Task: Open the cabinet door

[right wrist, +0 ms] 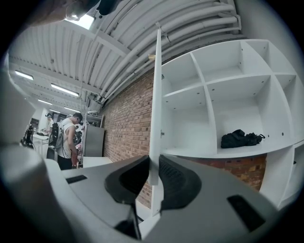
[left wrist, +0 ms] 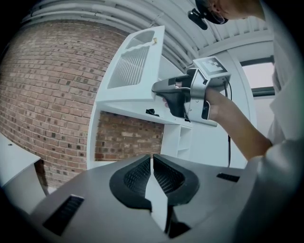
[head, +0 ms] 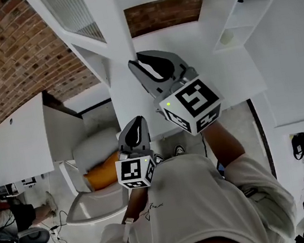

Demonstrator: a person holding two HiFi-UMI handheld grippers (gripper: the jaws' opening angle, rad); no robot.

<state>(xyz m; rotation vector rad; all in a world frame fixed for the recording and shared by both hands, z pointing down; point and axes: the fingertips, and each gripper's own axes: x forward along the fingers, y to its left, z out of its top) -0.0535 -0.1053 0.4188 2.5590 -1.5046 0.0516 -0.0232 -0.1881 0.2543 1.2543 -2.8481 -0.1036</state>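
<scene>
At the free edge of the flat white cabinet door with a slatted panel, our right gripper pinches the board, one dark ribbed pad on each face. The door stands swung out, edge-on to that gripper's camera and well clear of the white open-shelved cabinet, which backs onto a red brick wall. A crumpled black cloth lies on one shelf. Our left gripper hangs lower, near our chest, with its jaws pressed together on nothing. Far off, a person in a white sleeveless top stands facing away.
</scene>
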